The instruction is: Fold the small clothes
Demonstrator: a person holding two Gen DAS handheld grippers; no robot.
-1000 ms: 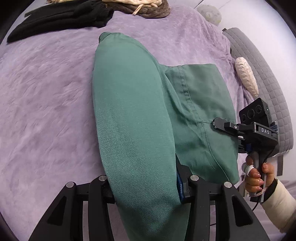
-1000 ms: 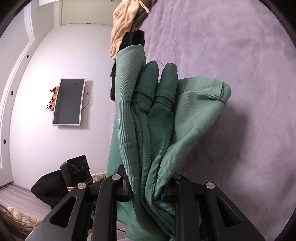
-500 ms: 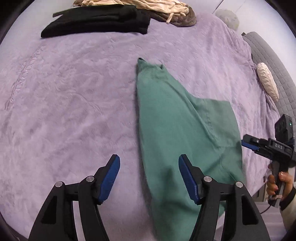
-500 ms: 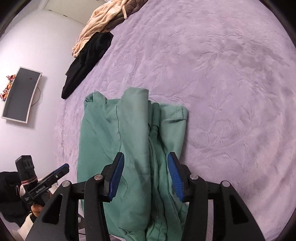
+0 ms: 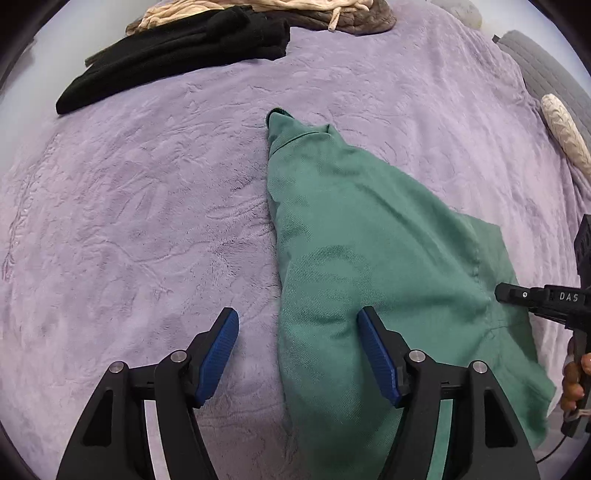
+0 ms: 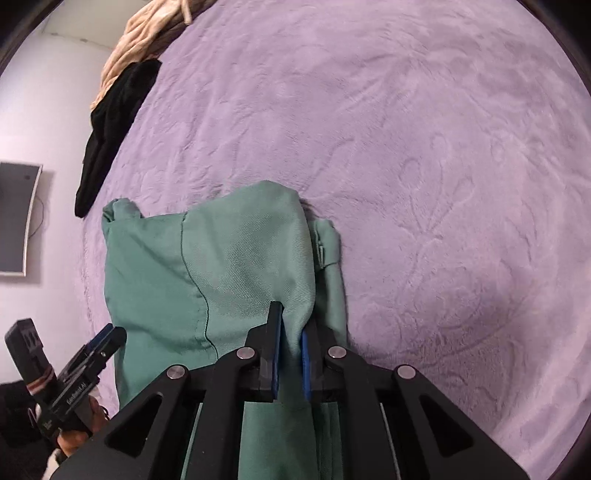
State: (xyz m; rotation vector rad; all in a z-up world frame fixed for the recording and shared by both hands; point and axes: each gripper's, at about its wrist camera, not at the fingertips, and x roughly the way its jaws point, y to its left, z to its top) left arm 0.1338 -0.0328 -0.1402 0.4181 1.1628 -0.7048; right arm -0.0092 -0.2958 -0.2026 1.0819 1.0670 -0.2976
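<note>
Whereas a second ago both grippers held it aloft, the green twill garment (image 5: 354, 266) now lies on the mauve plush bedspread (image 5: 147, 206), left gripper (image 5: 299, 350) spreading empty, right gripper (image 6: 291, 350) closing on a fold, ready for re-folding.

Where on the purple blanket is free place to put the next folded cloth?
Free: the wide purple blanket between the green garment and the black clothes, and the stretch on the garment's other side. Crowded: the far edge, where the black clothes and the beige pile lie.
</note>
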